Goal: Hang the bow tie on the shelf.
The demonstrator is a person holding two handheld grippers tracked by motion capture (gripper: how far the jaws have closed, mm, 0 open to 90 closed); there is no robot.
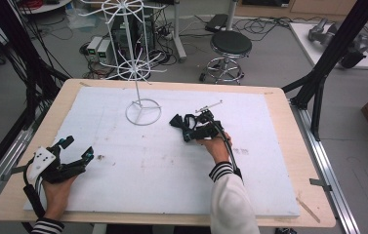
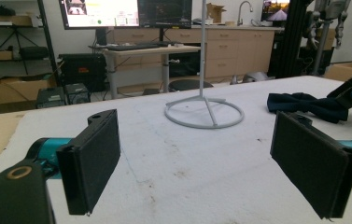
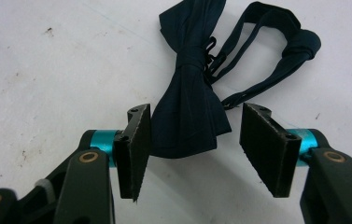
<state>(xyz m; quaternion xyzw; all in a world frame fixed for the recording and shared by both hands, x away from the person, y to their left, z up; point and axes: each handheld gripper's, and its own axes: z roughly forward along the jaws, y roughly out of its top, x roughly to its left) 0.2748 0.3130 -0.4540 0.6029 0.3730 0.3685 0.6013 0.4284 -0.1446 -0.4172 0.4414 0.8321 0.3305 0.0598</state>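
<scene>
A dark navy bow tie (image 3: 187, 93) with its strap looped beside it lies flat on the white foam board (image 1: 162, 170), right of centre (image 1: 178, 120). My right gripper (image 3: 194, 121) points down at it with one wing of the bow between the jaws. The left pad (image 3: 136, 144) is at the fabric's edge and the right pad (image 3: 264, 144) stands off it with a gap. In the high view that gripper (image 1: 191, 127) sits over the tie. My left gripper (image 1: 78, 147) rests at the board's near left, jaws wide open and nothing between them (image 2: 197, 154).
A white wire stand (image 1: 142, 112) with spoked hanger wheels rises from a ring base (image 2: 205, 112) at the board's far middle. The bow tie (image 2: 304, 105) lies to its right. A thin metal rod (image 1: 210, 106) lies behind the right hand. A stool (image 1: 230, 46) stands beyond the table.
</scene>
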